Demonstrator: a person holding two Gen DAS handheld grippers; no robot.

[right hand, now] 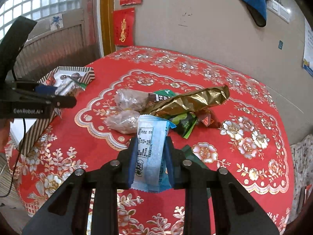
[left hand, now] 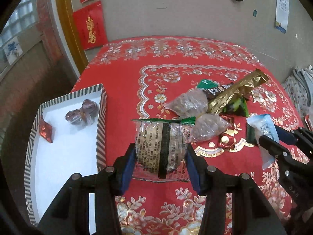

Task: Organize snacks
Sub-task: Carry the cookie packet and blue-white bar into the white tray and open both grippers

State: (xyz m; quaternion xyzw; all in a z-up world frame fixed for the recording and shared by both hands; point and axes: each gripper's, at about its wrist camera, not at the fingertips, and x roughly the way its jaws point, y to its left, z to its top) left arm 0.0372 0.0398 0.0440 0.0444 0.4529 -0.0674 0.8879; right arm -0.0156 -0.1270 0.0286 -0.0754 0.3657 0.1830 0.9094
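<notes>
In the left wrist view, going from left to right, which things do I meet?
Striped box → clear packet with green edge, held in the left gripper → gold wrapper → light blue packet in the right gripper.

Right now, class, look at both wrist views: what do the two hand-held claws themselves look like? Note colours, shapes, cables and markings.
Both are matte black. The left claw and right claw each have two angular fingers lined with blue pads and round silver pins at the linkage joints. Seen from the right wrist view, the left one's body carries white "GenRobot.AI" lettering, with a thin black cable hanging below.
</notes>
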